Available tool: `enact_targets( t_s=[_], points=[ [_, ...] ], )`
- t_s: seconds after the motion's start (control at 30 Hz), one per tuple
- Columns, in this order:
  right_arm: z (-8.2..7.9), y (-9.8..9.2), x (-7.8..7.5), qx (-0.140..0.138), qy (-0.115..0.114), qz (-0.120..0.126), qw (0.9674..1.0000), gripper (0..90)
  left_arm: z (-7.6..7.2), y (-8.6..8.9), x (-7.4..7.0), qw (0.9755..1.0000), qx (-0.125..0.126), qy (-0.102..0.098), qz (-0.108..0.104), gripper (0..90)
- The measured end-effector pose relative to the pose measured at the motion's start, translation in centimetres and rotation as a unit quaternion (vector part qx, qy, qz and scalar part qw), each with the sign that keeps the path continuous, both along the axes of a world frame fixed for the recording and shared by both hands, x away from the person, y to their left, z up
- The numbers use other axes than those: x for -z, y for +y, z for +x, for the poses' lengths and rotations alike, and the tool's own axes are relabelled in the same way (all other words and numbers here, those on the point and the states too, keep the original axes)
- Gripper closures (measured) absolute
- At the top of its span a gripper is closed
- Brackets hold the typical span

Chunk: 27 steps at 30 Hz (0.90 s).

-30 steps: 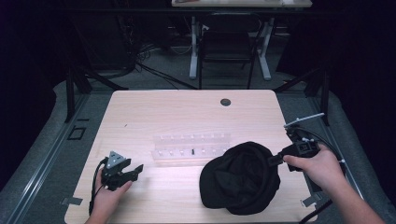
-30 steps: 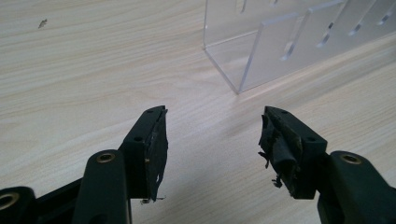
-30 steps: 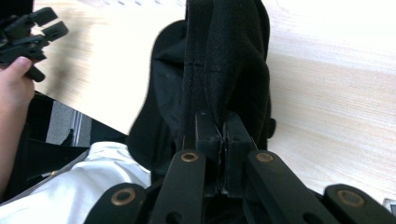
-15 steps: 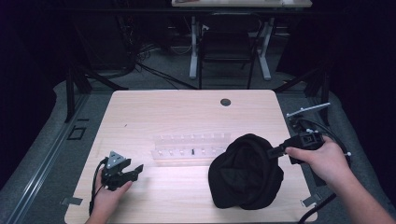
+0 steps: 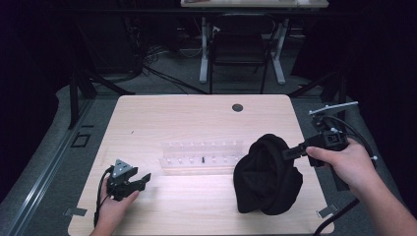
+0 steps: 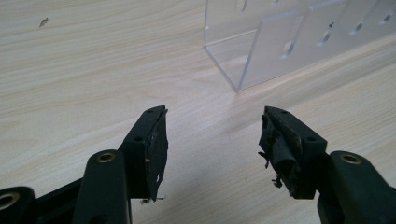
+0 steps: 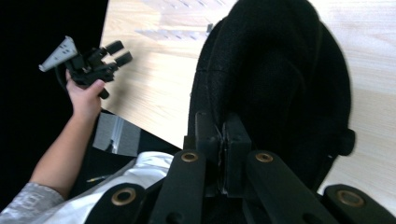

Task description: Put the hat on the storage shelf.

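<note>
A black fabric cap (image 5: 268,177) is held by the right gripper (image 5: 290,152) at the right-hand part of the light wooden worktop (image 5: 187,123). In the right gripper view, the two black jaws are seen clenched tightly together on a fold of the cap's edge, with the dark crown (image 7: 275,79) hanging in front of them. In the high view the cap is seen bunched and drooping from the jaws, its lower part close to the worktop; whether it rests on the surface cannot be told. The right hand (image 5: 344,164) is wrapped around the gripper's body just beyond the worktop's right edge, and a black cable trails from it.

A clear acrylic rack with slotted walls (image 5: 201,156) stands near the middle of the worktop, just beside the cap on its left. One corner of it (image 6: 261,51) is seen ahead of the left gripper's jaws.

The left gripper (image 5: 140,180) is held by the left hand (image 5: 115,204) low over the front left part of the worktop, well apart from the cap. Its jaws are spread wide and released, with bare wood between them. A small dark round grommet (image 5: 237,107) is set into the worktop near the far edge.
</note>
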State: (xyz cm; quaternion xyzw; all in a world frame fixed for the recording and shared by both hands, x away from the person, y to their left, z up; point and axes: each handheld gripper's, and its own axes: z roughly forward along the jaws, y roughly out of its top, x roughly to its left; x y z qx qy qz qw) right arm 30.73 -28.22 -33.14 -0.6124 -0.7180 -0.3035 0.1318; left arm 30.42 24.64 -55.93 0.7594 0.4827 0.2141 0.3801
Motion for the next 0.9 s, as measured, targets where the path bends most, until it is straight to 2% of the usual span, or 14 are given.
enact_targets(
  t_s=[0.2,0.23,0.27,0.43,0.6,0.63,0.67,0.73,0.77,0.83,0.9],
  points=[
    [0.3,-0.5,-0.3,0.014,0.003,0.035,0.9993,88.2,0.0,0.0,0.0,1.0,0.0,0.0,0.0,41.6],
    [0.4,-0.8,-0.4,0.017,0.009,0.046,0.9988,88.2,0.0,0.0,0.0,1.0,-0.001,0.0,0.0,41.6],
    [0.4,-0.9,-0.3,0.017,0.003,0.051,0.9985,88.2,0.0,0.0,0.0,1.0,-0.001,0.0,-0.001,41.6],
    [0.6,-1.4,-0.5,0.024,0.005,0.084,0.9962,88.2,0.0,0.0,0.0,1.0,0.001,0.002,0.002,41.6],
    [0.8,-1.4,-0.8,0.021,0.003,0.105,0.9943,88.2,0.0,0.0,0.0,1.0,0.001,0.003,0.002,41.6],
    [0.8,-1.3,-0.9,0.024,-0.002,0.117,0.9928,88.1,0.0,0.0,0.0,1.0,0.001,0.003,0.002,41.6],
    [0.8,-1.3,-0.9,0.024,-0.002,0.117,0.9928,88.1,0.0,0.0,0.0,1.0,0.001,0.003,0.002,41.6],
    [0.9,-1.2,-1.0,0.017,-0.004,0.135,0.9907,88.1,0.0,0.0,0.0,1.0,-0.001,0.001,0.0,41.6],
    [1.1,-0.9,-1.0,0.017,-0.007,0.152,0.9883,88.2,0.0,0.0,0.0,1.0,-0.001,0.001,0.0,41.6],
    [1.2,-0.8,-1.0,0.012,-0.009,0.165,0.9862,88.2,0.0,0.0,0.0,1.0,0.0,0.001,0.0,41.6],
    [1.3,-0.6,-1.0,0.01,-0.011,0.169,0.9855,88.1,0.0,0.0,0.0,1.0,0.0,0.001,0.0,41.7]
  ],
)
